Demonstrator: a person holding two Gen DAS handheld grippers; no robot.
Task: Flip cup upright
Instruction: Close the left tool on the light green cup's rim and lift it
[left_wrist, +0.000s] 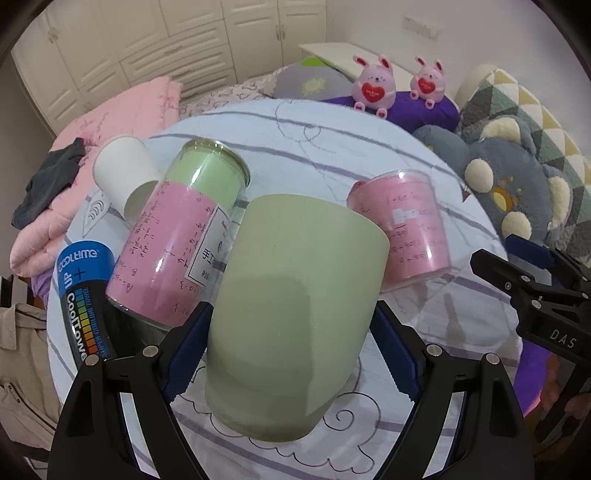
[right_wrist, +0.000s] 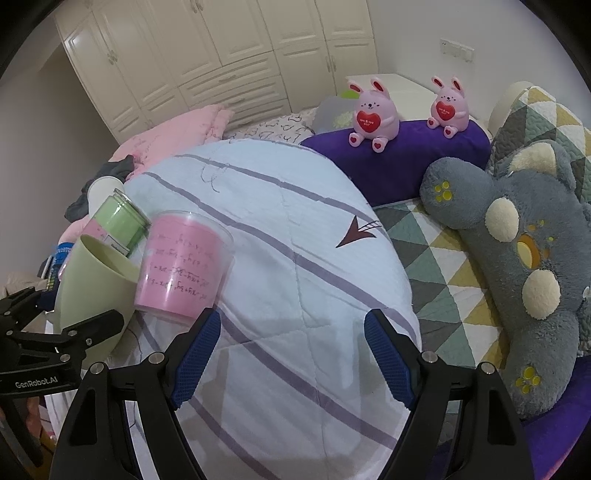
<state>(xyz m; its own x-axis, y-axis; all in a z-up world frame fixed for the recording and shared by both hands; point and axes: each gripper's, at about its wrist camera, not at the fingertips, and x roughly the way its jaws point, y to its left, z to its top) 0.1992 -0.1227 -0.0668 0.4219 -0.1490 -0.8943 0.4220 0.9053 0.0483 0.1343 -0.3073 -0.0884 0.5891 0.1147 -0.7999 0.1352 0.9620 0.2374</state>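
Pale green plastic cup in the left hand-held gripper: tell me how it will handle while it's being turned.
The pale green plastic cup looks smooth and matte, so it may slip between the left hand-held gripper pads, which sit wide around it. Its tapered wall probably makes any grip slide toward the narrow end. It looks thin-walled and empty in the right wrist view, so it is likely light and stiff.

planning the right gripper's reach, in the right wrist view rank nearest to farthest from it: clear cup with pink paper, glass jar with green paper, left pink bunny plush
1. Clear plastic cup with pink paper, close ahead-left of the right gripper.
2. Glass jar with green paper, behind that cup, farther left.
3. Left pink bunny plush, far back on the purple cushion.
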